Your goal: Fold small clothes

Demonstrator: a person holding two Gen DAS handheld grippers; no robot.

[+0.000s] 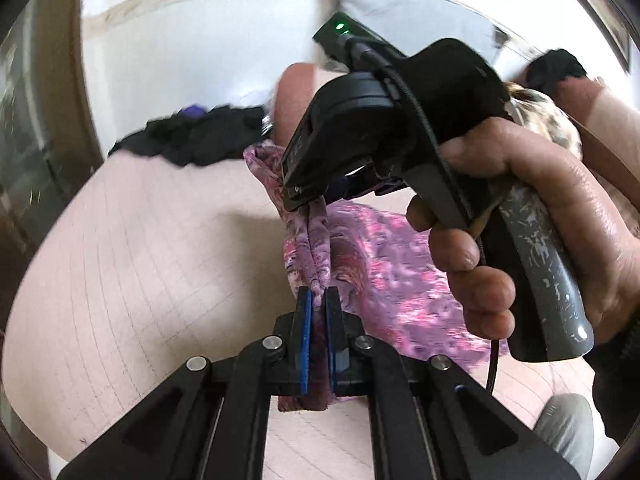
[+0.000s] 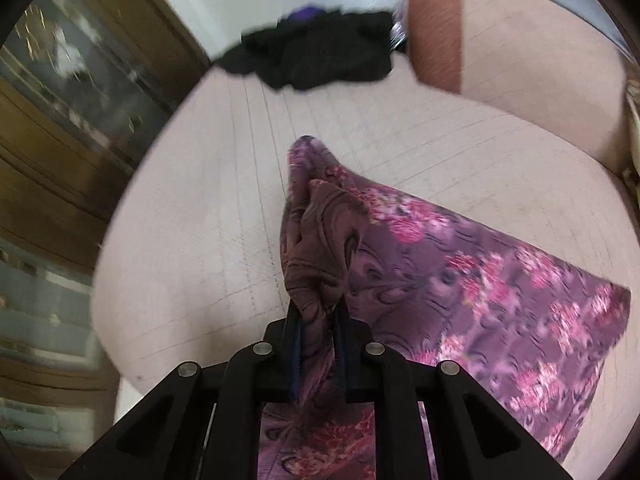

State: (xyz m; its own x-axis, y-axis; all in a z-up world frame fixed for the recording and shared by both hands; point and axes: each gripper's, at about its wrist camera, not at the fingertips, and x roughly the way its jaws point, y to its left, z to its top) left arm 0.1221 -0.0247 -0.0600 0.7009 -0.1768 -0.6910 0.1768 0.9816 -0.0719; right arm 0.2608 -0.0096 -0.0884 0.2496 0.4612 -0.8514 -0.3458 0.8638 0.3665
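A purple garment with pink flowers (image 1: pixel 384 264) hangs lifted over a pale pink quilted surface (image 1: pixel 160 264). My left gripper (image 1: pixel 318 294) is shut on a bunched edge of it, which shows between the blue pads. Just beyond, in the left wrist view, a hand (image 1: pixel 532 216) holds my right gripper (image 1: pixel 310 204), which pinches the same stretched edge farther along. In the right wrist view the right gripper (image 2: pixel 318 314) is shut on a thick fold of the garment (image 2: pixel 500 288), whose rest drapes down to the right.
A heap of black clothes (image 2: pixel 320 56) lies at the far edge of the pink surface (image 2: pixel 200 220). A rounded pink cushion or armrest (image 2: pixel 520 60) rises at the back right. A wooden glass-fronted cabinet (image 2: pixel 72 100) stands to the left.
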